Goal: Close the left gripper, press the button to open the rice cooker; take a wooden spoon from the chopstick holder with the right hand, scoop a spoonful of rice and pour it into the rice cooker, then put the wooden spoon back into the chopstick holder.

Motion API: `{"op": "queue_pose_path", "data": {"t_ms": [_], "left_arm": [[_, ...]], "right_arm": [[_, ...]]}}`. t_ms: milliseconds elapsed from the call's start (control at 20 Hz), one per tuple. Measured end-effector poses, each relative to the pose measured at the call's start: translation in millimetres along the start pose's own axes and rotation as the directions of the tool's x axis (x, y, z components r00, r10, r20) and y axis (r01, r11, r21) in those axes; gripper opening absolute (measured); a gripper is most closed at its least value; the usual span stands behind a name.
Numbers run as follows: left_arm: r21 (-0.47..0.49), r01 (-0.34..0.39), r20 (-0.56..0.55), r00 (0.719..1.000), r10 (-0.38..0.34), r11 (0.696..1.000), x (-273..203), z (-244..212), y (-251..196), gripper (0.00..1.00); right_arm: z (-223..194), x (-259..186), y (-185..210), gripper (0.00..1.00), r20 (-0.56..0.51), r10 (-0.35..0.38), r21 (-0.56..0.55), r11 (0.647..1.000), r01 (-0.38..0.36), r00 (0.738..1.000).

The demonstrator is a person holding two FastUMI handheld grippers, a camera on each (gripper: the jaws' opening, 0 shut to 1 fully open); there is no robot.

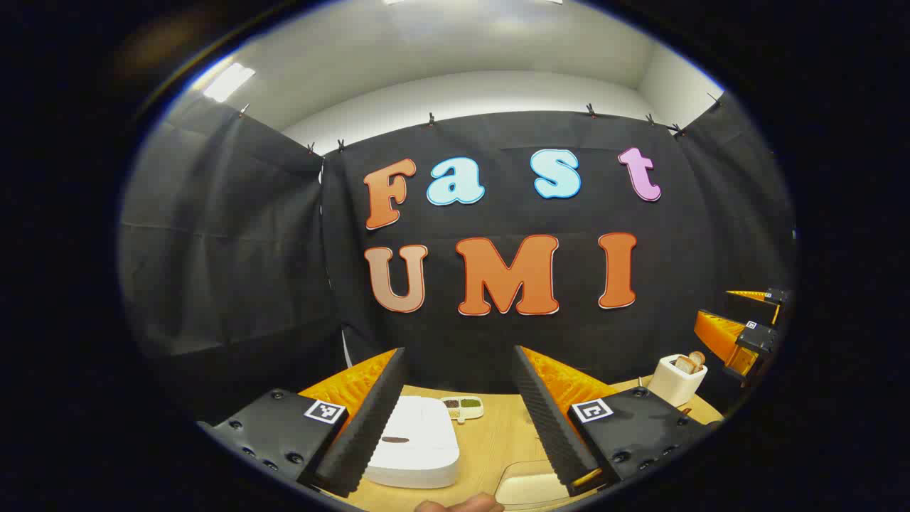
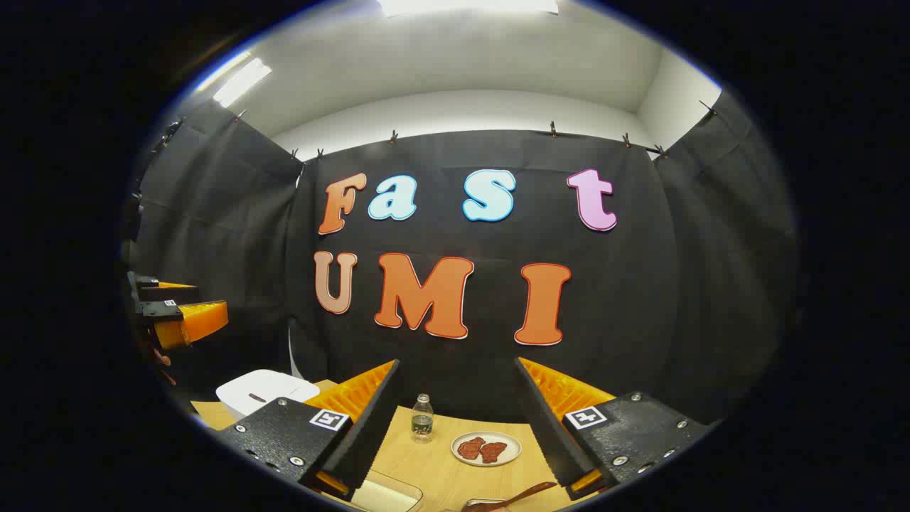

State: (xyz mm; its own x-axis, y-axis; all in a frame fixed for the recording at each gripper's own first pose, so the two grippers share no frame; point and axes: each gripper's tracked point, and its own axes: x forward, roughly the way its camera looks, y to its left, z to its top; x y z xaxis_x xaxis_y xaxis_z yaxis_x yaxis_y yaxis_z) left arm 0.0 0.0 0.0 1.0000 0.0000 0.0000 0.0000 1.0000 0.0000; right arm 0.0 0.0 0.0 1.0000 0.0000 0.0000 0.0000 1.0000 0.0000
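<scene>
Rice cooker [image 1: 416, 441] sat closed, low in frame between the wide-spread left gripper [image 1: 458, 419] fingers, apart from them. Right gripper [image 2: 455, 427], also spread wide and empty, framed a water bottle [image 2: 421, 418] and plate [image 2: 486, 449]; chopstick holder [image 1: 677, 379] lay lower right in the left gripper view.

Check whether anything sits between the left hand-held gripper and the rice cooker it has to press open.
Nothing visible does. In the left gripper view the left hand-held gripper hangs open above the table, and the white rice cooker, lid down, lies straight ahead between its fingers. The small divided dish sits behind the cooker, out of the path.

Staged recording booth: black cloth wall [image 1: 234, 249] clipped up behind wooden table [image 2: 434, 462]; white room wall above cloth
</scene>
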Motion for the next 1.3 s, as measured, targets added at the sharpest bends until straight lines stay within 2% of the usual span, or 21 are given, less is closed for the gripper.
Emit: {"op": "queue_pose_path", "data": {"t_ms": [50,150,200,250,650,1300], "left_arm": [[0.007,0.0,0.001,1.0,0.0,1.0,3,-1,5,0.96],[0.0,0.016,0.011,1.0,-0.016,1.0,7,3,12,1.0],[-0.003,0.019,0.015,1.0,-0.019,1.0,8,3,15,0.96],[0.0,0.016,0.016,1.0,-0.016,1.0,11,2,20,1.0],[-0.023,0.032,0.004,0.999,-0.032,0.999,14,-5,35,1.0],[0.006,-0.012,-0.002,1.0,0.012,1.0,21,-6,50,1.0]], "right_arm": [[2,1,7,0.95,-0.004,-0.004,0.005,1.0,0.005,1.0],[4,6,16,0.95,-0.008,-0.017,0.012,1.0,0.017,1.0],[4,7,20,0.95,-0.013,-0.021,0.013,1.0,0.021,1.0],[4,8,25,0.95,-0.015,-0.024,0.011,1.0,0.024,1.0],[5,17,52,0.95,-0.035,-0.006,-0.002,1.0,0.006,0.999],[-6,33,47,0.95,-0.054,-0.016,0.003,1.0,0.016,0.998]]}}
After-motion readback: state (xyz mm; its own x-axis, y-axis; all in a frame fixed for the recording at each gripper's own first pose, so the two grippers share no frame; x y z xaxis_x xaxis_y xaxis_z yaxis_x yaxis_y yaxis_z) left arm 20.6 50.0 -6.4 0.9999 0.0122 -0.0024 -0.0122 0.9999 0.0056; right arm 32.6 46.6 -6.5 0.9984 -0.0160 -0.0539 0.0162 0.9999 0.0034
